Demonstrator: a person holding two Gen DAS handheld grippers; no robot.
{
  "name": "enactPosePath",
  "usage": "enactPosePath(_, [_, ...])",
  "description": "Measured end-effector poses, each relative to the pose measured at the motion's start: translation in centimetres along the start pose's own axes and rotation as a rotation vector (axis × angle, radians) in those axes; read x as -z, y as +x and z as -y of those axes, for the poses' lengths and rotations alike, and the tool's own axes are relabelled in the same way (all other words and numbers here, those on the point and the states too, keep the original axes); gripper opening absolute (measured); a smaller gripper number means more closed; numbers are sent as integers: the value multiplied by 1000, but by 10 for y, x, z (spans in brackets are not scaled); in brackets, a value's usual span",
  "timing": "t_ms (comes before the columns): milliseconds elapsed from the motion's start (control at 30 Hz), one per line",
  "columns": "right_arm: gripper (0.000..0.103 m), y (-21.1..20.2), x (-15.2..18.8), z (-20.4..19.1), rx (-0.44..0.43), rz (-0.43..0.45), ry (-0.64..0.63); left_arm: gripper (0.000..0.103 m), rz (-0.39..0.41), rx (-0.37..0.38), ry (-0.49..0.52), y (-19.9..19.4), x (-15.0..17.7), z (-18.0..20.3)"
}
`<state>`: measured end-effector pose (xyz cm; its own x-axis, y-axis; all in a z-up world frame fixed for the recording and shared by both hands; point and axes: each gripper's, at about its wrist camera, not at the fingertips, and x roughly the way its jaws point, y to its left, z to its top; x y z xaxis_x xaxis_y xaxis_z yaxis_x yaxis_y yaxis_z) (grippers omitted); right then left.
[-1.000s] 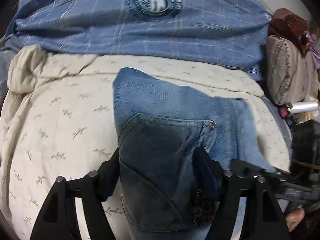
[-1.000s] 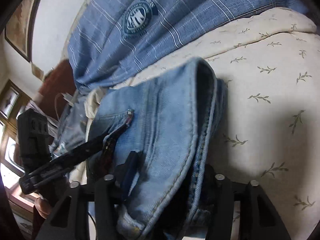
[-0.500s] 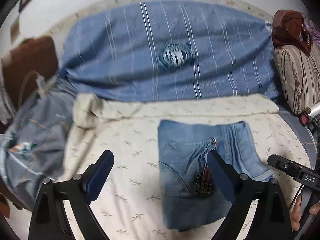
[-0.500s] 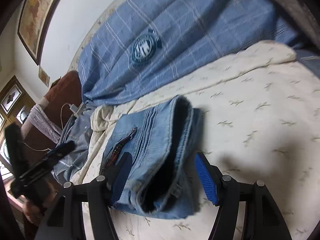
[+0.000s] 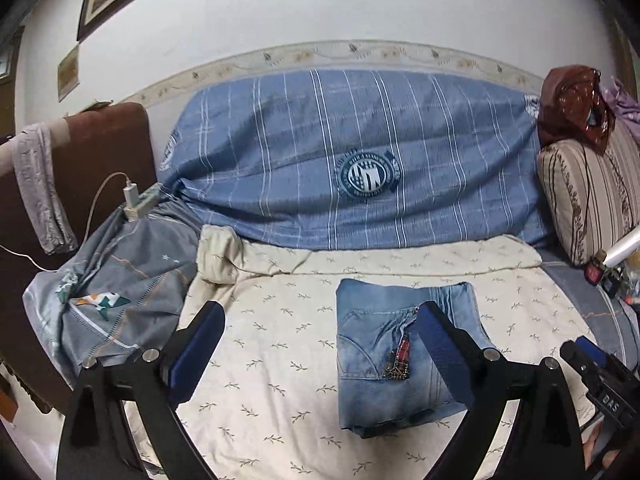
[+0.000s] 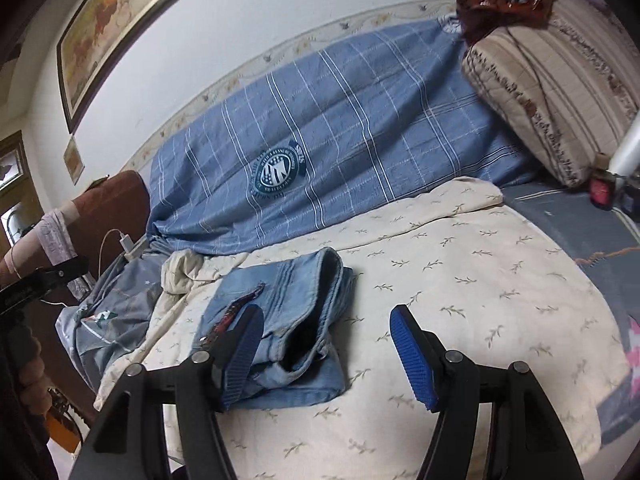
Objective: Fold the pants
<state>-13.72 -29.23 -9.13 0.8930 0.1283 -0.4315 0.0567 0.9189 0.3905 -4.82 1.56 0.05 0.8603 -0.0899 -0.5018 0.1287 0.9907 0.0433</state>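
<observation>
The blue denim pants (image 5: 384, 344) lie folded into a compact rectangle on the cream leaf-print cover (image 5: 280, 344). A back pocket with a red patch faces up. My left gripper (image 5: 320, 344) is open and empty, held back above the cover, its right finger in front of the pants' right part. In the right wrist view the folded pants (image 6: 288, 320) lie left of centre. My right gripper (image 6: 326, 354) is open and empty, its left finger in front of the pants' near edge.
A blue plaid cover with a round emblem (image 5: 360, 168) drapes the backrest. A grey bundle of bedding (image 5: 116, 292) and a charger lie at the left. A striped cushion (image 5: 592, 192) stands at the right. The other gripper (image 5: 600, 380) shows at the right edge.
Both grippers let go of the pants, opened wide and drew back. The folded pants now lie free on the cover.
</observation>
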Motion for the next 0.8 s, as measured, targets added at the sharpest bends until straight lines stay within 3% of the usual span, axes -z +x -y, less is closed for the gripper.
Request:
enactPosePath(200, [70,-29,-6,-40,-14,36,-71,102,36,3,-17,-23,1,-11])
enactPosePath(333, [76,-40,-7,-67,-27,43,-112,103,60,9,-51,-35,4,-22])
enactPosePath(567, [76,-45,-3,-105,9,20,-165,103,44,-13,-78,-40,12,-37])
enactPosePath(800, [76,-62,-4,-127,31,51,-224,103,34,-38,-113,-43,20,-51])
